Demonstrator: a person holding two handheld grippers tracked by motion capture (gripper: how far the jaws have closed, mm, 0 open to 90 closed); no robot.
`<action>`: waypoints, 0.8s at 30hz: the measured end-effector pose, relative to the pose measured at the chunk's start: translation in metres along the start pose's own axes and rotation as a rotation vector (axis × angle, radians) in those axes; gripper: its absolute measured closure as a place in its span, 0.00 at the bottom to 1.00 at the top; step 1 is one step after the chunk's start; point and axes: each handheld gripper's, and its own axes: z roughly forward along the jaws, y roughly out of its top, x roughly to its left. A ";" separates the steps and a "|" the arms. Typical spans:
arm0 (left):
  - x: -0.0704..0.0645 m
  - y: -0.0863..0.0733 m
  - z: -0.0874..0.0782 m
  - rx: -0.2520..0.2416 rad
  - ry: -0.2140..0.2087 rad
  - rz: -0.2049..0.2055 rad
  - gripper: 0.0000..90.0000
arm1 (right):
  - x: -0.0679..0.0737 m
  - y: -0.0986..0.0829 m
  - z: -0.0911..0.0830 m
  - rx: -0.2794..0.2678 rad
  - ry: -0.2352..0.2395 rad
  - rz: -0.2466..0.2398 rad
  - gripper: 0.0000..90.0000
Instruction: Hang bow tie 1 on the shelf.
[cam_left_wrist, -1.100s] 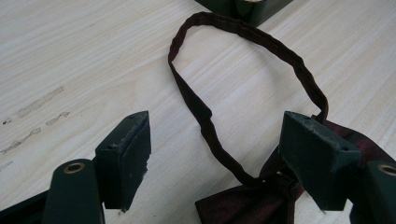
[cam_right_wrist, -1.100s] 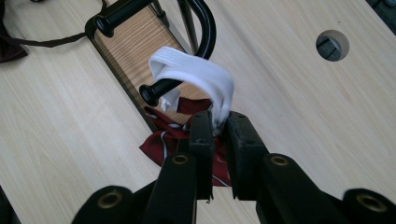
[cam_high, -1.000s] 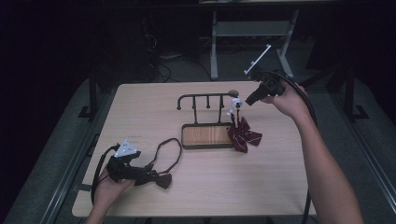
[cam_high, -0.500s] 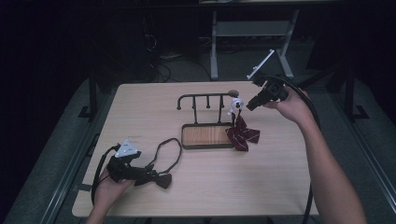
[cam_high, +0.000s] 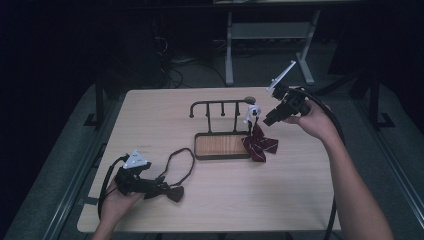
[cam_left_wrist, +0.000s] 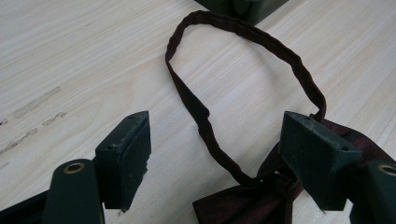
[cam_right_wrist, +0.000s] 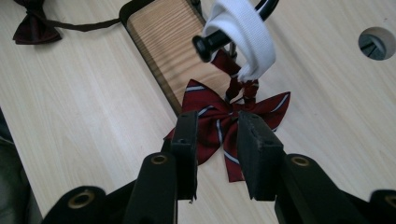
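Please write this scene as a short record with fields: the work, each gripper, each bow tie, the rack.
work: hanging bow ties on a rack
left gripper: open, jaws wide, beside the dark bow tie on the table
dark bow tie: lies flat, its strap loop spread on the wood
right gripper: jaws a little apart, holding nothing, raised by the rack
striped bow tie: hangs by its white band from the rack's end hook
rack: black frame with wooden base, other hooks bare
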 end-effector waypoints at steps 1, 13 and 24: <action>0.000 0.000 0.000 0.000 0.000 0.000 0.29 | 0.000 0.000 0.000 0.000 0.000 0.000 0.75; 0.000 0.000 0.001 0.003 0.001 0.005 0.28 | 0.004 -0.016 0.005 -0.004 0.012 -0.002 0.73; -0.002 0.000 0.002 0.006 -0.001 0.005 0.28 | 0.009 -0.042 0.013 -0.015 0.028 0.013 0.70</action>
